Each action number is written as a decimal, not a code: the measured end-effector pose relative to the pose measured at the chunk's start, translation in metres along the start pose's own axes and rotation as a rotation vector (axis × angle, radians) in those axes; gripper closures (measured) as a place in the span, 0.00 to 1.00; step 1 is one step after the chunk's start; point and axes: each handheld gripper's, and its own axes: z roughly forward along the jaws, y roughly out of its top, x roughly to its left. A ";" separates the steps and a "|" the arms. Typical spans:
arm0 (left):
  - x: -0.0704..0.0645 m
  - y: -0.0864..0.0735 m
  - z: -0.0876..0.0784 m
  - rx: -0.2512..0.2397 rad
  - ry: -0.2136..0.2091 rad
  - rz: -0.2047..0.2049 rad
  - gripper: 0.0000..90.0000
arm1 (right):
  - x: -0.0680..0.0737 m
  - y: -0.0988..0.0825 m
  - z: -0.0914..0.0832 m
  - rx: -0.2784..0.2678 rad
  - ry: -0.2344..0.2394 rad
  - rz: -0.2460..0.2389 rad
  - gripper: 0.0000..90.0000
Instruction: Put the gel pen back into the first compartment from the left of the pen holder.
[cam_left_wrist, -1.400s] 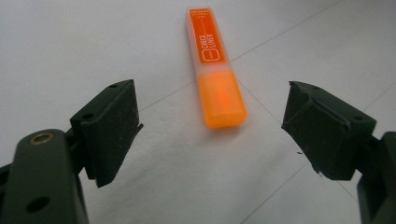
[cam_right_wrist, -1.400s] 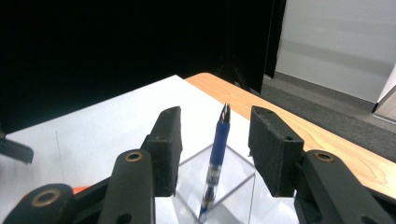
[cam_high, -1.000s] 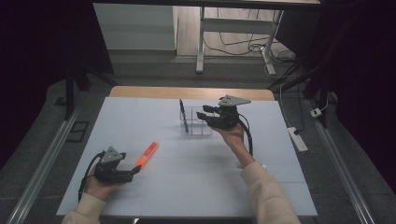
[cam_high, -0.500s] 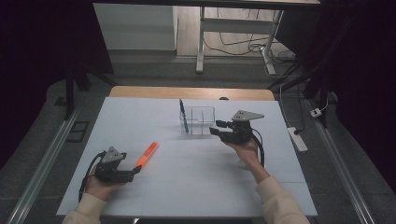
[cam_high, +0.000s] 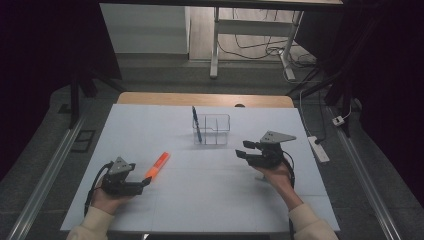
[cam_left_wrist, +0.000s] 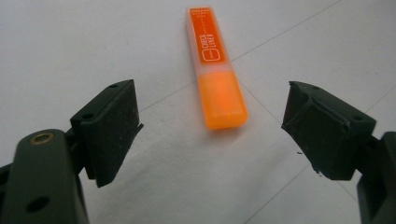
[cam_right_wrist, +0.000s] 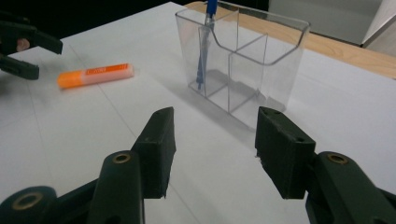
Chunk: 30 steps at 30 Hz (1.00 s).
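Backing off the clear organizer (cam_high: 211, 129), the empty right gripper (cam_high: 243, 150) has just been opening, while the left gripper's (cam_high: 146, 183) wide-spread jaws risk nudging the orange highlighter (cam_left_wrist: 215, 65) askew when closing.

White-topped table with desk items

The white table (cam_high: 215, 195) carries a flat-lying orange highlighter (cam_high: 157, 164) and a clear plastic compartmented organiser (cam_high: 215, 131), well apart.
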 end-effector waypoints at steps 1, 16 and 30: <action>0.000 0.000 0.000 -0.001 0.000 0.000 0.21 | 0.001 -0.002 -0.003 0.010 -0.004 -0.003 0.51; 0.000 0.001 0.000 -0.006 0.000 0.003 0.21 | 0.009 -0.035 -0.035 0.053 -0.024 -0.013 0.49; 0.000 0.011 -0.009 -0.019 0.004 0.003 0.21 | 0.008 -0.038 -0.040 0.059 -0.029 -0.026 0.48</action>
